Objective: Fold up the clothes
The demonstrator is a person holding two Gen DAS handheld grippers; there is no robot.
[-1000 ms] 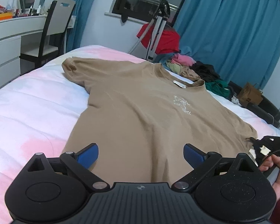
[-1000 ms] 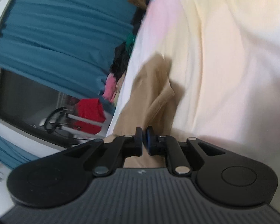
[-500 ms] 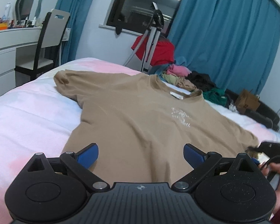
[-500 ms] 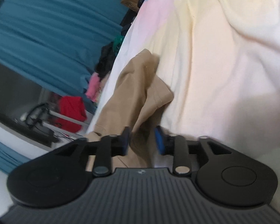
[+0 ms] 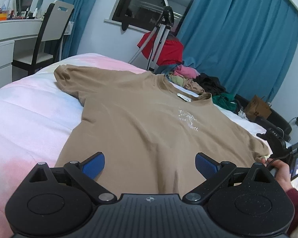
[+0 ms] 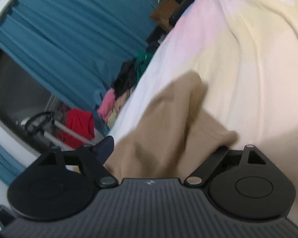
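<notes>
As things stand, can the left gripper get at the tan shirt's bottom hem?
Probably yes: the left gripper stands open just over the tan shirt, whose hem area lies flat between its fingers with nothing on it.

A tan T-shirt point(image 5: 141, 119) with a small white graphic print on its chest is lying across the middle of the left wrist view, on a bedspread point(image 5: 29, 107) that is showing soft washes of pink, white and pale blue, and pale yellow in the right wrist view. Teal-blue curtains point(image 5: 238, 45) are filling the upper right. A red garment point(image 5: 168, 49) is hanging at upper centre, above a pile of pink, yellow-green, black and green clothes point(image 5: 198, 81). A black-framed chair point(image 5: 47, 37) with a pale back is standing at upper left beside a white dresser point(image 5: 2, 45). The left gripper point(image 5: 149, 163) is showing black arms and blue pads point(image 5: 93, 164). A dark red sleeve point(image 5: 296, 204) is showing at lower right.
</notes>
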